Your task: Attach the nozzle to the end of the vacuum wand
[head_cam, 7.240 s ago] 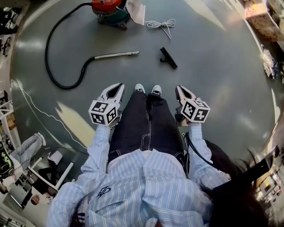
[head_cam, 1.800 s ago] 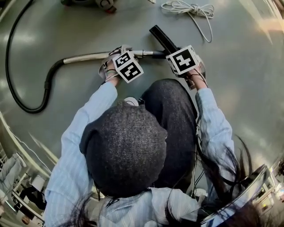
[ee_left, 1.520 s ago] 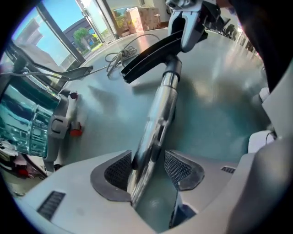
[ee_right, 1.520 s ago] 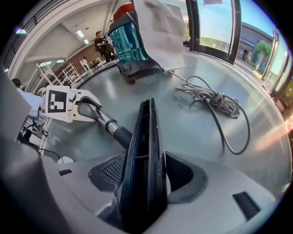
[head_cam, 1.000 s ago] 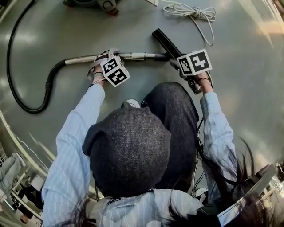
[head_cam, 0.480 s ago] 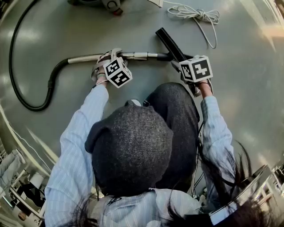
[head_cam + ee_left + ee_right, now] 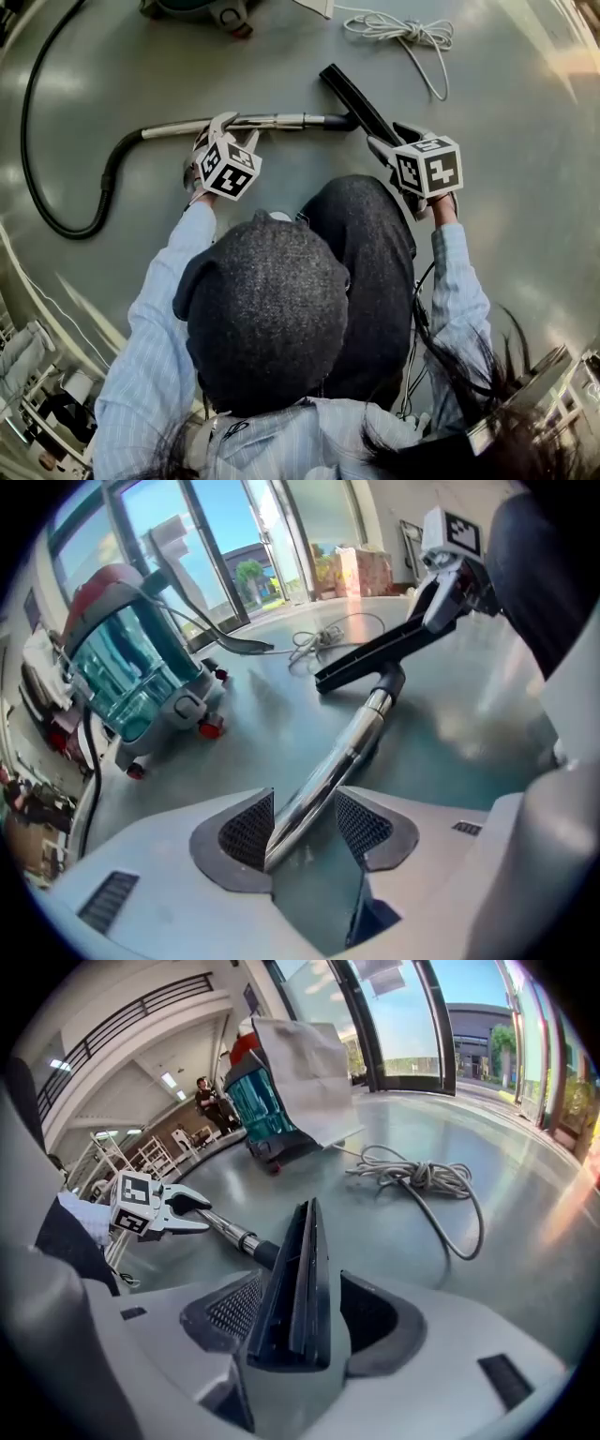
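Note:
The silver vacuum wand [image 7: 281, 120] lies across the floor ahead of me, and its black end collar meets the black nozzle [image 7: 349, 94]. My left gripper [image 7: 230, 125] straddles the wand's middle. In the left gripper view the wand [image 7: 347, 752] leans on one pad, with a gap to the other; that left gripper [image 7: 305, 822] is open. My right gripper [image 7: 382, 132] is shut on the near end of the nozzle. In the right gripper view the nozzle [image 7: 300, 1269] sits deep inside the right gripper [image 7: 300, 1309], and the wand [image 7: 225, 1227] joins it from the left.
The black hose [image 7: 105, 178] loops left from the wand to the vacuum body [image 7: 206, 7] at the top edge. A coiled white cord [image 7: 403, 33] lies beyond the nozzle. The person's knees are just below both grippers. Shelving stands at the lower left.
Seven seconds ago the person stood with wand and nozzle apart; now the person crouches and they meet. In the last half second both grippers drew slightly back toward me.

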